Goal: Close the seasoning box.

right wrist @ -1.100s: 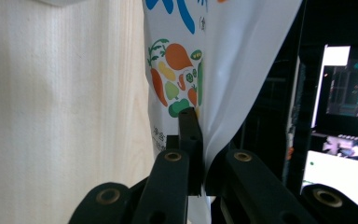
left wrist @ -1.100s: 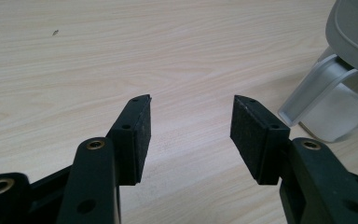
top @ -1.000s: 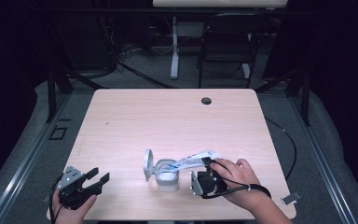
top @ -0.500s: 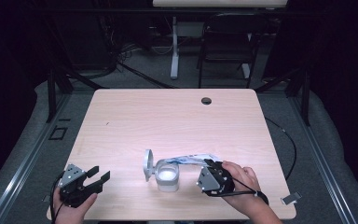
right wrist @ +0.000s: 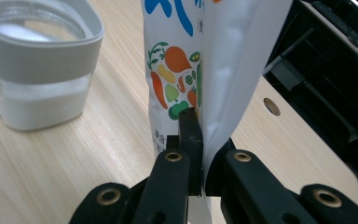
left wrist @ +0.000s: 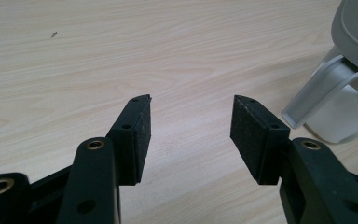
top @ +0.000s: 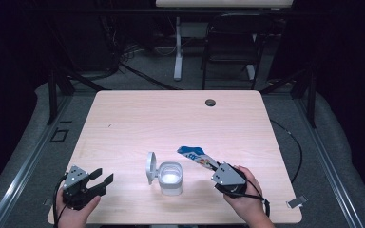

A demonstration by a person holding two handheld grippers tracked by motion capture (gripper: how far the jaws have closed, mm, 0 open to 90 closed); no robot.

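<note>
White printed plastic pouch (right wrist: 205, 56) is pinched by right hand-held gripper (right wrist: 196, 140) beside part-filled, open-lidded clear jar (top: 170, 178); left hand-held gripper (left wrist: 190, 126) is spread, idle.

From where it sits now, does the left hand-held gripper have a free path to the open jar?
Probably yes. The left hand-held gripper has its jaws open and empty, and only bare table lies between it and the jar. The jar's flipped-up lid faces that side, though.
</note>
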